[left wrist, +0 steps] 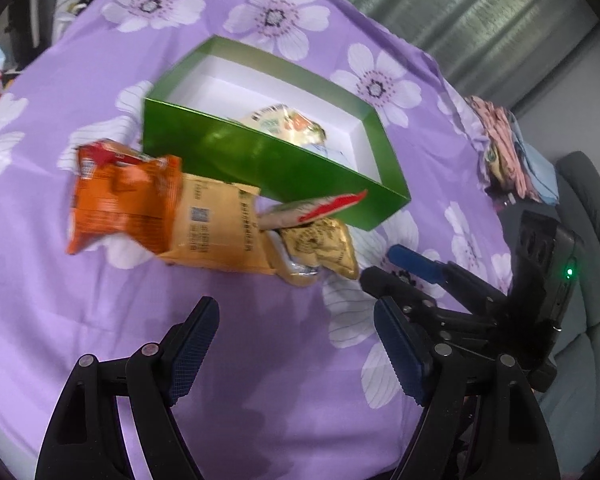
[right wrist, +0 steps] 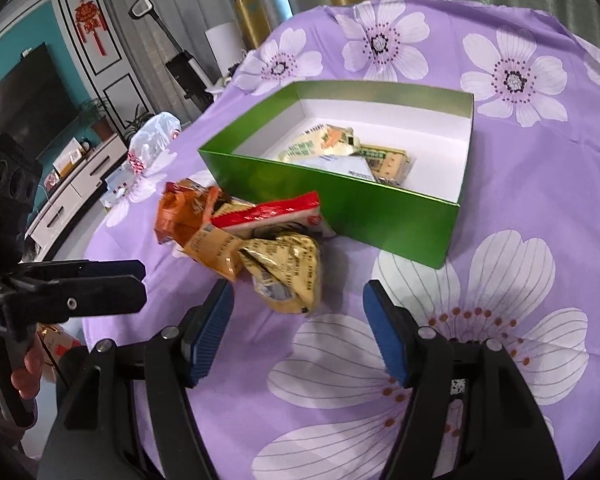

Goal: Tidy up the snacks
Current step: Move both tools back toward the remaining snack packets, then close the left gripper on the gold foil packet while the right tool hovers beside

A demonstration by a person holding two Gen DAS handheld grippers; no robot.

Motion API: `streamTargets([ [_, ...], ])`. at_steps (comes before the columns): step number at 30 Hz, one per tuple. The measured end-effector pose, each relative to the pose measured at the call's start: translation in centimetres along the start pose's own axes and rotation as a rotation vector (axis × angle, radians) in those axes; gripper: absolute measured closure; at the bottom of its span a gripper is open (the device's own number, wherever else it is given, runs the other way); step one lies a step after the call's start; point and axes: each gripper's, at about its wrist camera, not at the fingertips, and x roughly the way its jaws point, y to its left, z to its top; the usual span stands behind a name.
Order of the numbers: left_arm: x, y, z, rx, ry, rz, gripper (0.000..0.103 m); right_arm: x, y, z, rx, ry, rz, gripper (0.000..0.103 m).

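Your round table under the purple flowered cloth (right wrist: 540,208) fills both views. At the centre of the right wrist view sits the open green cardboard box with a white lining (right wrist: 340,204), a few flat snack packets (right wrist: 340,148) already lying in it. Just left of and below the box, the loose heap waits on the cloth: an orange crinkled bag (left wrist: 120,196), a tan paper packet (left wrist: 216,228), a red-and-white wrapper (right wrist: 268,212) and a small gold foil pouch (right wrist: 288,276).

Your right gripper (right wrist: 298,332) stands open and empty, the gold pouch just ahead of it. Your left gripper (left wrist: 296,348) is open and empty too, low centre in its own view.

The packets overlap, so closing on one may drag its neighbours. Both tools aim at the same heap and could collide.
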Motion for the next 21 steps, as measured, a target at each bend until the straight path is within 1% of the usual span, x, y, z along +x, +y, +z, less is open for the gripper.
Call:
streamTargets([
  [4, 1.4, -0.3, 0.2, 0.002, 0.011, -0.047, 0.023, 0.6, -1.1, -0.3, 0.006, 0.023, -0.008, 0.036],
  [9, 3.0, -0.4, 0.5, -0.03, 0.008, -0.112, 0.023, 1.1, -1.8, -1.0, 0.011, 0.041, -0.009, 0.036],
  [15, 4.1, -0.4, 0.5, -0.032, -0.019, -0.151, 0.023, 2.2, -1.7, -1.7, -0.02, 0.07, -0.005, 0.036],
  [18, 4.7, -0.2, 0.5, -0.046, -0.012, -0.182, 0.023, 3.0, -1.4, -1.6, -0.051, 0.083, 0.009, 0.036],
  [21, 5.1, -0.4, 0.8, -0.043, -0.012, -0.189, 0.023, 4.0, -1.0, -1.4, -0.08, 0.102, 0.02, 0.036],
])
